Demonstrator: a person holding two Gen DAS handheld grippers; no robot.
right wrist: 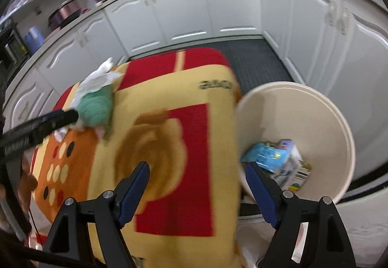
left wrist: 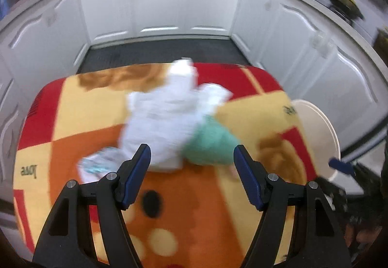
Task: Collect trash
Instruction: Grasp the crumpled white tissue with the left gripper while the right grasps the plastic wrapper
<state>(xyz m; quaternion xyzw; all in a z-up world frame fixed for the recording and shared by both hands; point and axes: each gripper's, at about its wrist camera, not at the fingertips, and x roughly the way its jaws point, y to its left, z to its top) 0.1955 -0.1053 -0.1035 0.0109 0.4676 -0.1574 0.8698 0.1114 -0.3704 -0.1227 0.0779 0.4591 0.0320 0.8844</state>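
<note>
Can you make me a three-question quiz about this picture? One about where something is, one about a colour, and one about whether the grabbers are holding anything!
1. Where is the cream bin?
A. On top of the blanket
B. On the floor beside the blanket-covered surface
C. Up on the counter

2. What colour is the crumpled thing lying next to the white paper trash?
A. Green
B. Purple
C. Black

3. What is the left gripper doing?
A. Squeezing a bottle
B. Shut tight with nothing in it
C. Open and holding nothing

Answers:
1. B: the bin stands past the edge of the colourful blanket, lower down, with packets inside.
2. A: a mint-green lump touches the white pile.
3. C: its blue pads stand apart with only blanket showing between them; the right gripper is open too.
</note>
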